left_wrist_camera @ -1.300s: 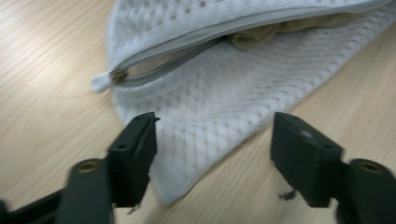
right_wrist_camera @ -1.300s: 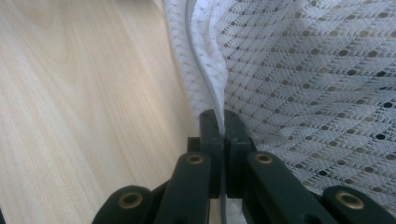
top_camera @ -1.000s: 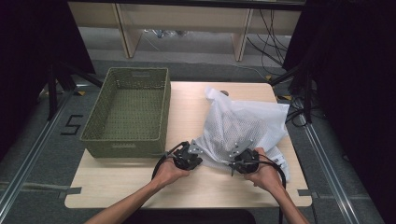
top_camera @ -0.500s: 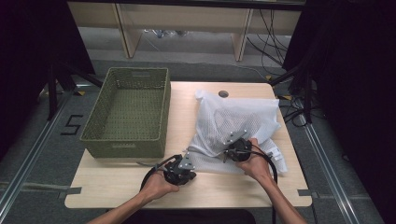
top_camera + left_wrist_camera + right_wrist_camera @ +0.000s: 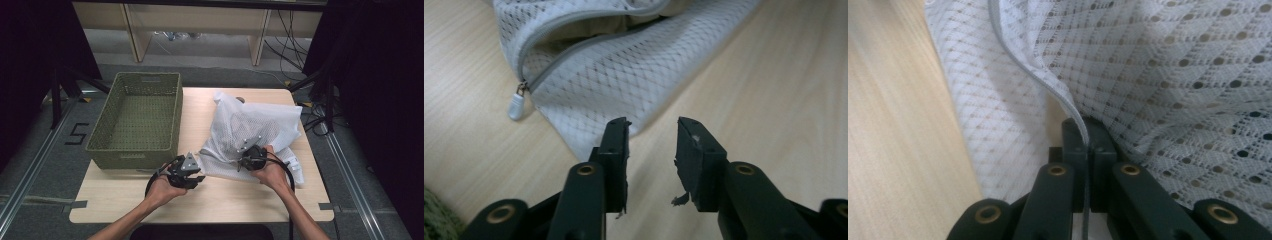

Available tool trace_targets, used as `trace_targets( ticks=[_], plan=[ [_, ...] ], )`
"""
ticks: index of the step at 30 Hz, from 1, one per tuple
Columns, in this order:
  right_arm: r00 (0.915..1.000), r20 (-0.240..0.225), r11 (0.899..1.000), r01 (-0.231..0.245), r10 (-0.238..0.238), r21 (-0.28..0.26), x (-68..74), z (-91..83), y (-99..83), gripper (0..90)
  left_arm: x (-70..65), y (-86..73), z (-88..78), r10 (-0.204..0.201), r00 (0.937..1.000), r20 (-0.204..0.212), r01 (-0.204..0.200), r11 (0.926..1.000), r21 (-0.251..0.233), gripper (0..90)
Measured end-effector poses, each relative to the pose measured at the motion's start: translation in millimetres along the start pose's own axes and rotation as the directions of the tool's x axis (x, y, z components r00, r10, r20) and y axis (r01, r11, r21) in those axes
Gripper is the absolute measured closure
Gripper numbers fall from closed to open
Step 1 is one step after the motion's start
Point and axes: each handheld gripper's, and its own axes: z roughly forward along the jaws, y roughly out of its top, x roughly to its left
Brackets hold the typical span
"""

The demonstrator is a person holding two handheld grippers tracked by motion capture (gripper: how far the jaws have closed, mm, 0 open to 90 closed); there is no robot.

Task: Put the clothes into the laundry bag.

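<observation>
A white mesh laundry bag (image 5: 255, 125) lies on the right half of the wooden table (image 5: 225, 200). My right gripper (image 5: 243, 159) is at its near edge, and in the right gripper view it (image 5: 1088, 131) is shut on the bag's zipper seam (image 5: 1048, 82). My left gripper (image 5: 196, 171) sits just left of the bag's near corner. Its jaws (image 5: 652, 132) have just been opening and stand apart with nothing between them. The bag's corner (image 5: 624, 75) lies just ahead, and the zipper pull (image 5: 516, 105) rests on the table.
A green woven basket (image 5: 135, 150) stands on the table's left side, close behind my left gripper. Bare tabletop runs along the near edge. Shelving legs and cables stand on the floor beyond the table.
My left gripper has let go of the bag's lower edge, pulled back to the left, and opened. My right gripper has shifted up and left with the bag, which now lies flatter.
</observation>
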Motion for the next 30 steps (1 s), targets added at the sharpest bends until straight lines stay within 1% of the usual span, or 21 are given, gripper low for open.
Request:
trace_targets(
  ticks=[2,3,5,6,8,9,10,15,17,18,19,20,22,23,24,25,26,27,28,29,30],
  plan=[
    [0.9997,-0.006,1.000,0.023,-0.023,-0.008,-0.4,-0.4,0.0,90.0,1.9,3.2,5.0,-0.002,0.9997,-0.024,0.002,0.9999,0.011,57.1],
    [0.9997,-0.003,1.000,0.024,-0.024,-0.011,-0.1,-0.6,-0.3,90.0,1.2,4.5,7.8,-0.027,0.9993,-0.027,0.027,0.9996,0.003,52.7],
    [1.0000,-0.006,1.000,0.007,-0.007,-0.006,0.7,-1.1,-0.6,90.0,1.5,7.2,11.8,-0.032,0.9989,-0.033,0.032,0.9995,0.006,47.1],
    [1.0000,-0.006,1.000,0.008,-0.008,-0.006,0.8,-1.5,-0.7,90.0,2.6,8.6,13.6,-0.014,0.9989,-0.044,0.015,0.9997,0.018,45.3],
    [0.9998,0.000,1.000,0.021,-0.021,-0.013,0.8,-2.1,-0.9,90.0,0.9,10.5,18.3,-0.029,0.9987,-0.043,0.030,0.9994,0.019,42.0],
    [0.9998,0.000,1.000,0.019,-0.019,-0.015,0.9,-2.2,-1.0,90.0,0.9,11.6,20.6,-0.018,0.9986,-0.050,0.020,0.9995,0.024,40.8],
    [0.9997,-0.009,1.000,0.025,-0.025,-0.012,0.2,-1.9,-0.9,90.0,0.2,12.3,22.5,-0.021,0.9984,-0.053,0.022,0.9995,0.024,39.7],
    [0.9998,-0.005,1.000,0.017,-0.017,-0.015,0.9,-2.7,-1.1,90.0,1.6,17.8,33.5,-0.038,0.9977,-0.057,0.039,0.9989,0.025,36.3],
    [0.9999,-0.011,1.000,0.012,-0.012,-0.014,1.4,-3.3,-1.2,90.0,1.7,20.1,37.6,-0.026,0.9979,-0.060,0.028,0.9992,0.029,36.2],
    [0.9998,-0.008,1.000,0.017,-0.017,-0.017,1.3,-3.3,-1.3,90.0,1.6,21.2,40.7,-0.032,0.9982,-0.051,0.034,0.9991,0.027,35.8],
    [0.9998,-0.007,1.000,0.018,-0.018,-0.017,1.1,-3.7,-1.2,90.0,2.5,23.1,43.4,-0.011,0.9985,-0.053,0.013,0.9993,0.036,35.7],
    [0.9994,-0.014,0.999,0.031,-0.031,-0.019,0.1,-3.7,-1.2,90.0,1.8,23.8,46.7,-0.021,0.9988,-0.045,0.023,0.9990,0.037,35.8],
    [0.9997,-0.013,1.000,0.018,-0.019,-0.015,0.8,-4.3,-1.5,90.0,3.2,25.7,51.5,-0.004,0.9993,-0.037,0.006,0.9990,0.044,35.5],
    [0.9997,-0.014,1.000,0.019,-0.019,-0.017,1.0,-4.1,-1.6,90.0,4.0,26.8,53.9,-0.003,0.9989,-0.047,0.005,0.9990,0.044,35.5],
    [0.9997,-0.013,1.000,0.019,-0.019,-0.017,1.2,-4.0,-1.6,90.0,5.0,28.5,55.6,0.004,0.9994,-0.036,-0.003,0.9992,0.040,38.1],
    [0.9997,-0.013,1.000,0.018,-0.019,-0.017,1.2,-3.8,-1.6,90.0,5.3,28.9,56.8,-0.003,0.9994,-0.035,0.005,0.9993,0.038,42.7],
    [0.9997,-0.015,1.000,0.019,-0.019,-0.016,1.1,-3.9,-1.6,90.0,7.1,30.2,57.7,0.016,0.9995,-0.028,-0.015,0.9992,0.036,45.1],
    [0.9997,-0.016,1.000,0.019,-0.020,-0.017,1.0,-4.1,-1.7,90.0,6.4,30.9,59.2,0.004,0.9999,-0.012,-0.004,0.9997,0.026,51.2],
    [0.9997,-0.019,1.000,0.016,-0.017,-0.012,0.6,-4.5,-1.5,90.0,6.8,31.7,59.9,0.018,0.9998,-0.012,-0.018,0.9995,0.024,57.8],
    [0.9997,-0.018,1.000,0.015,-0.015,-0.012,0.6,-4.3,-1.4,90.0,7.2,32.7,61.1,0.022,0.9998,0.003,-0.022,0.9994,0.027,61.8],
    [0.9997,-0.020,1.000,0.017,-0.017,-0.012,0.5,-3.9,-1.4,90.0,6.8,33.1,62.4,0.022,0.9994,0.027,-0.023,0.9995,0.023,74.4]
  ],
)
